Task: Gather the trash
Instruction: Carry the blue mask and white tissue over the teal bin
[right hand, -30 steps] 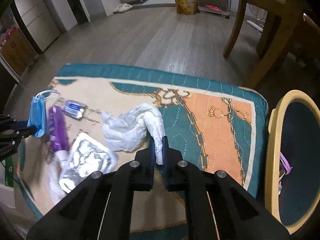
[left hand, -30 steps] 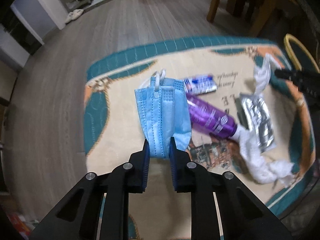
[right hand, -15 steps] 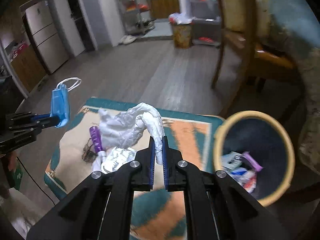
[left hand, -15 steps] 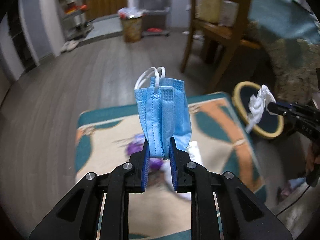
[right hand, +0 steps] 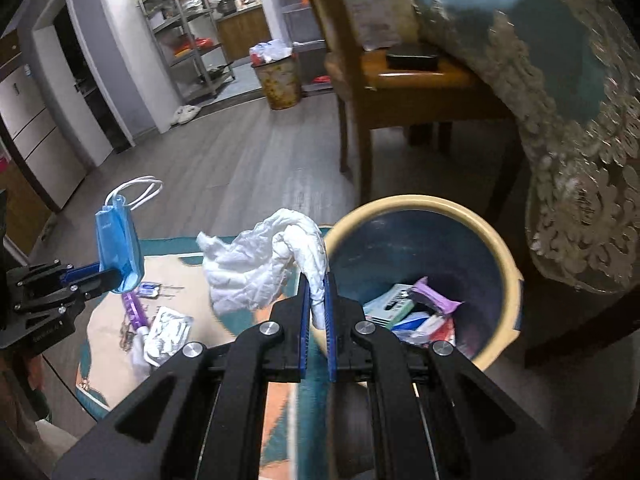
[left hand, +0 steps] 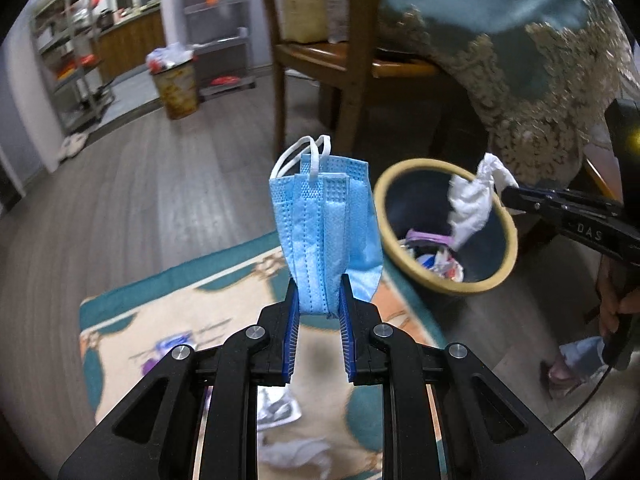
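Observation:
My left gripper [left hand: 319, 296] is shut on a folded blue face mask [left hand: 324, 232] with white ear loops, held up in the air left of the round bin [left hand: 496, 276]. It also shows in the right wrist view [right hand: 118, 256]. My right gripper [right hand: 316, 300] is shut on a crumpled white tissue [right hand: 264, 264], held over the yellow-rimmed bin [right hand: 508, 264], which holds several wrappers. In the left wrist view the tissue [left hand: 472, 204] hangs above the bin's opening.
A patterned teal and cream mat [right hand: 172, 260] lies on the wooden floor with a purple bottle [right hand: 132, 308], a foil packet [right hand: 168, 328] and more tissue on it. A wooden chair [right hand: 400, 80] and a draped table [right hand: 580, 160] stand behind the bin.
Both grippers lifted their loads off the mat and swung right toward the bin. The tissue now hangs over the bin's opening and the mask is beside its rim.

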`<state>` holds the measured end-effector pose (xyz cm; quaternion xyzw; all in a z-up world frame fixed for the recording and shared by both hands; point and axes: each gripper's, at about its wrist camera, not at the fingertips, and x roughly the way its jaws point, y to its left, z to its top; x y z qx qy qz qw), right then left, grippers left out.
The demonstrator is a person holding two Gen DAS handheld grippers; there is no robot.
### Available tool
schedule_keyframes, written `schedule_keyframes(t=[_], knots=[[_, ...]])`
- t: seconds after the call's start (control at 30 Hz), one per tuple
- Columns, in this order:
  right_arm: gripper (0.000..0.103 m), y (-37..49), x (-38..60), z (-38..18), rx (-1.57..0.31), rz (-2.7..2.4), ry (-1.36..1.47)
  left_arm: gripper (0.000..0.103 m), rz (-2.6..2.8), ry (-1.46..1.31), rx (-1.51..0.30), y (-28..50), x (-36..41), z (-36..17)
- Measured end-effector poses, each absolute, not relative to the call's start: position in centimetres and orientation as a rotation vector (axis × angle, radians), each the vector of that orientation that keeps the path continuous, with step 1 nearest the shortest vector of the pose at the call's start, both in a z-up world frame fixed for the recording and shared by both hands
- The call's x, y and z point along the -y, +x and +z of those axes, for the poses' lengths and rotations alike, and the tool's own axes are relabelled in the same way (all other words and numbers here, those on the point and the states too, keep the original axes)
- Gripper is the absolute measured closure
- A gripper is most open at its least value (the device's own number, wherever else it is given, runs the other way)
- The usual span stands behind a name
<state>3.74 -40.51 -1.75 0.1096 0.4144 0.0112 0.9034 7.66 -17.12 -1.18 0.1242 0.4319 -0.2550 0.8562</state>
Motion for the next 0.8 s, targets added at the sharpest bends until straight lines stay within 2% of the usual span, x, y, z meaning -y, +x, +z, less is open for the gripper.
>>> schedule_keyframes(t=[0.3,0.8], knots=[[0.097,4.3,45.8,-4.1,-0.904,-0.027,0.281,0.083,-0.602,0.314,-0.928,8.3,22.3,-3.7],[0.097,4.9,50.5,-8.2,-1.009,-0.131,0.315,0.083,-0.692,0.338,-0.947,7.6,26.9,-6.7]])
